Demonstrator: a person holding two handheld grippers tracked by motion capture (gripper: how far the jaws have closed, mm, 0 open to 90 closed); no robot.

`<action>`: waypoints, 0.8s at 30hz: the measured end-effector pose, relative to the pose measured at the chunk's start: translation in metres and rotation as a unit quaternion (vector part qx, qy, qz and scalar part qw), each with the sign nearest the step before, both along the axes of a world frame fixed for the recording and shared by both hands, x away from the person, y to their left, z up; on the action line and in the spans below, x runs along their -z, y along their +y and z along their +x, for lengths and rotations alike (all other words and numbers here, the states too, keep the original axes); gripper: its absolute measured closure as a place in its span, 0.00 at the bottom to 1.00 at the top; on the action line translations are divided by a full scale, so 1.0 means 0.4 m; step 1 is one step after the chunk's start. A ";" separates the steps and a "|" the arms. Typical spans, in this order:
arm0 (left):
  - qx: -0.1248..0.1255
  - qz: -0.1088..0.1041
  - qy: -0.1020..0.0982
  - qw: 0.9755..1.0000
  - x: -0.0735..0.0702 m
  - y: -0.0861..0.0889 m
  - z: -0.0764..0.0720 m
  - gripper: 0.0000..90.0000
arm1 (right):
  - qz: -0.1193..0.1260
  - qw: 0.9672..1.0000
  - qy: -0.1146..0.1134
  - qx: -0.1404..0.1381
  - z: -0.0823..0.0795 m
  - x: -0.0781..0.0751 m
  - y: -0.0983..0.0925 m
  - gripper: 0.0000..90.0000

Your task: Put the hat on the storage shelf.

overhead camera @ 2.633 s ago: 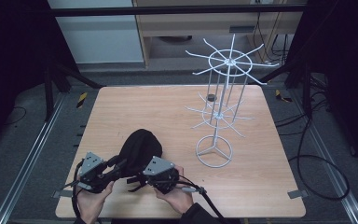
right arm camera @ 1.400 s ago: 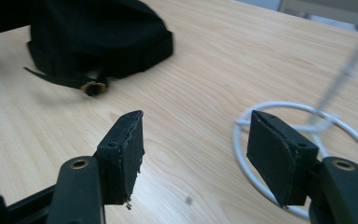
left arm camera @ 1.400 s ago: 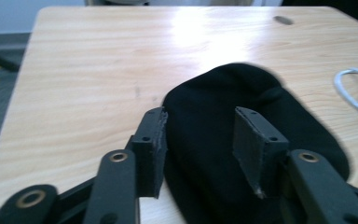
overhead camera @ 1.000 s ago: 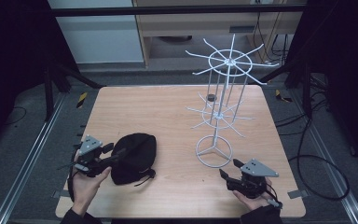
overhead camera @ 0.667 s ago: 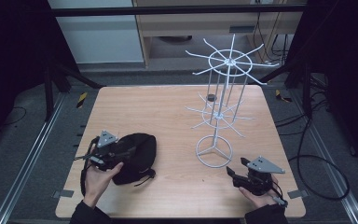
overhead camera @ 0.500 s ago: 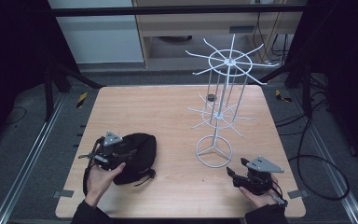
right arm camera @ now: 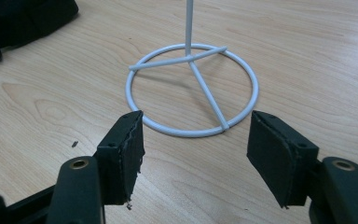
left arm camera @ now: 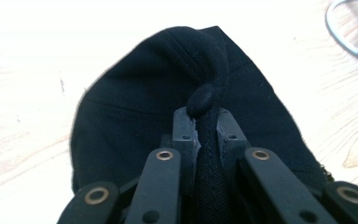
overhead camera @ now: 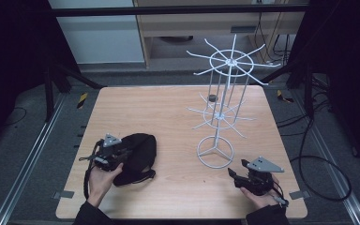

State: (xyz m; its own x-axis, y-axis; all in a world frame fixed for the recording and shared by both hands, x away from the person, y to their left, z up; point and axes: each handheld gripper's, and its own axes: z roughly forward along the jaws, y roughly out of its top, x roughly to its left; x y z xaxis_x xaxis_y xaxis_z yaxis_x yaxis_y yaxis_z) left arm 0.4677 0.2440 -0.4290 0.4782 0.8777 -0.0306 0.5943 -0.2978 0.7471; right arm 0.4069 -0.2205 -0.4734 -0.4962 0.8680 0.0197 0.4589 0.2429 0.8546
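Our left gripper (left arm camera: pixel 206 140) has just closed, pinching a fold of the black cap (left arm camera: pixel 168 98) — our right gripper (right arm camera: pixel 196 154) gapes wide, empty.

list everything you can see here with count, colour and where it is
cap: 1, black, near left part of table, a fold pinched in the left gripper
rack: 1, white wire, right half of table, ring base on the wood
small dark thing: 1, far side of table behind the rack, too small to tell
table: 1, light wood
left gripper: 1, black, jaws have just closed on the cap
right gripper: 1, black, open, near right corner, facing the rack base
hands: 2, near edge
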 end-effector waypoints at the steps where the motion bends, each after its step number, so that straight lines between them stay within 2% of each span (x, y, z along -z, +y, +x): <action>1: 0.002 -0.007 -0.016 1.000 -0.011 0.003 -0.010 0.91 | 0.000 1.000 -0.001 0.001 0.001 0.001 -0.001 0.40; 2: 0.002 -0.007 -0.016 1.000 -0.011 0.003 -0.010 0.92 | 0.000 1.000 -0.001 0.001 0.001 0.001 -0.001 0.40; 6: 0.006 -0.021 -0.055 0.998 -0.038 0.001 -0.035 0.92 | 0.000 1.000 -0.003 0.003 0.001 0.002 -0.005 0.40; 9: 0.012 -0.033 -0.087 0.996 -0.059 0.002 -0.053 0.92 | 0.002 1.000 -0.003 0.005 0.001 0.001 -0.007 0.40; 10: 0.011 -0.043 -0.097 0.994 -0.066 0.003 -0.059 0.92 | 0.001 1.000 -0.005 0.006 0.001 0.002 -0.008 0.40; 16: 0.013 -0.082 -0.132 0.988 -0.099 0.009 -0.085 0.92 | 0.001 1.000 -0.008 0.007 0.002 0.003 -0.009 0.39; 18: 0.015 -0.096 -0.148 0.984 -0.114 0.011 -0.095 0.92 | 0.001 1.000 -0.009 0.009 0.002 0.003 -0.010 0.39; 24: 0.019 -0.142 -0.203 0.969 -0.171 0.020 -0.136 0.93 | 0.000 1.000 -0.011 0.011 0.002 0.004 -0.012 0.39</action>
State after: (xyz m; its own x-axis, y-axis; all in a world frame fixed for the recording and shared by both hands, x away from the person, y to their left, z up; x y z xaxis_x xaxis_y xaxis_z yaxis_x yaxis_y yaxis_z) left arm 0.4134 0.2521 -0.3605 0.5335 0.8428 -0.0710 0.2267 -0.0616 0.9720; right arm 0.4078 -0.2251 -0.4750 -0.4776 0.8785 0.0094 0.4452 0.2328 0.8646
